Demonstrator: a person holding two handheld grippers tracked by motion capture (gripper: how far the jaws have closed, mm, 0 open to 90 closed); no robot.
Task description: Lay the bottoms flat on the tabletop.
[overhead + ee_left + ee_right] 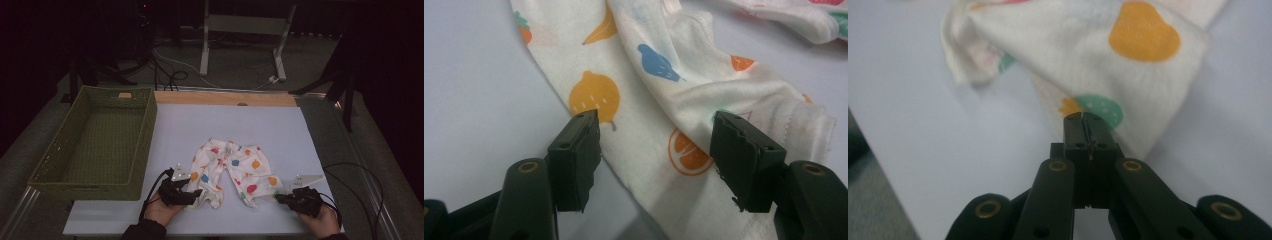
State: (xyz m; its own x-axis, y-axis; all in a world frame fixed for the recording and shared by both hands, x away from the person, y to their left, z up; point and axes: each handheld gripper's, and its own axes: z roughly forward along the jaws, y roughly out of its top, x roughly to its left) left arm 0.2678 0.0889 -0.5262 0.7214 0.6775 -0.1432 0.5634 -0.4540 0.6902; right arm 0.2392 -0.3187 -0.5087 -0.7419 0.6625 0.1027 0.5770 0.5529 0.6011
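1. small trousers: soft white knit cloth printed with coloured fruit, lying rumpled on the pale blue table, legs pointing toward the person
2. left gripper: black, blocky jaws standing apart over the hem of one trouser leg; in the left gripper view the cloth lies between the pads, not pressed
3. right gripper: jaws drawn fully together; in the right gripper view their tips sit at the edge of the other leg, and whether cloth is pinched cannot be told
4. green woven basket: rectangular, ribbed walls, left of the table
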